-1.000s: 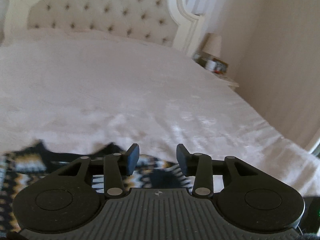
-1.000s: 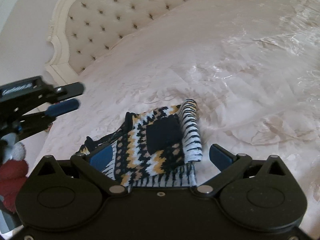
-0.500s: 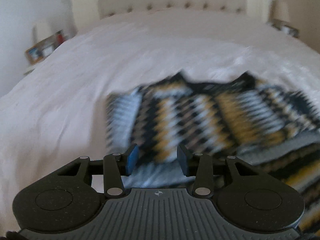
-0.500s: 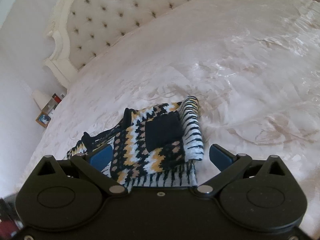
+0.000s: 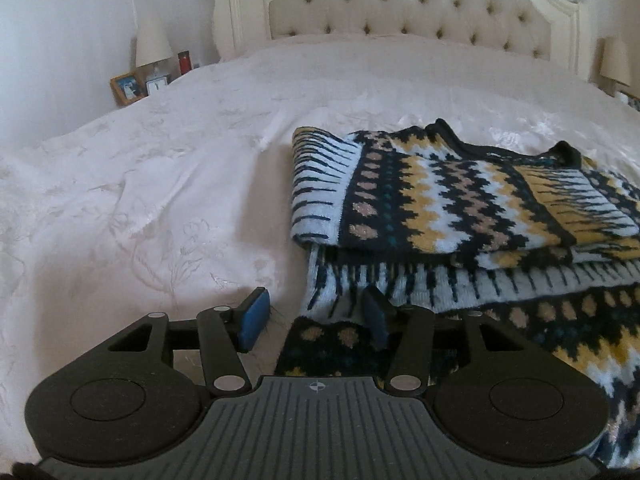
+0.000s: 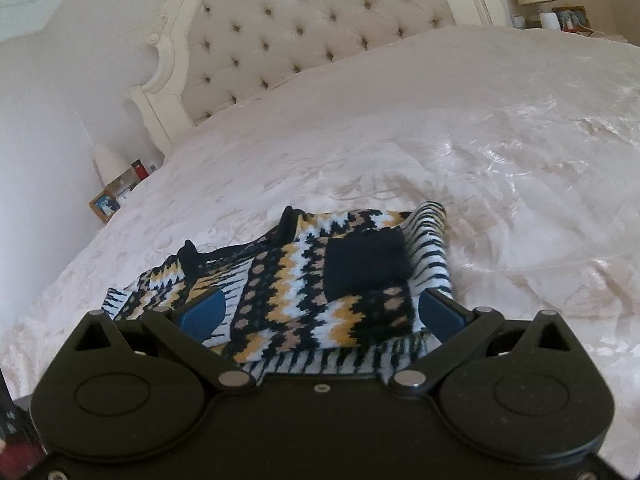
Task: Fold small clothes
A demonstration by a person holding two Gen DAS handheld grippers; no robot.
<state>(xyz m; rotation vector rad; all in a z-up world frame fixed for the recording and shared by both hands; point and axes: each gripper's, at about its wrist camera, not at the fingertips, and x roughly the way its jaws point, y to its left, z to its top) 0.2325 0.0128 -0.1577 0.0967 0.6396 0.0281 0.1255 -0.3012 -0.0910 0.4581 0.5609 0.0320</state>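
Sweater [image 5: 452, 196], knitted in black, yellow and pale blue, lies partly folded on the white bedspread [image 5: 160, 200] of your bed, below the tufted headboard [image 6: 320, 28]. Your left tongs [image 5: 314, 320] are spread apart at its near left corner, one pad on the knit. Your right tongs [image 6: 320, 314] gape wide over the folded layers, grasping nothing.

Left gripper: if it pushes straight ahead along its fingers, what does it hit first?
Probably the sweater: its near corner already lies between the open fingers of the left gripper. Depth is unclear; the bedspread lies beyond.
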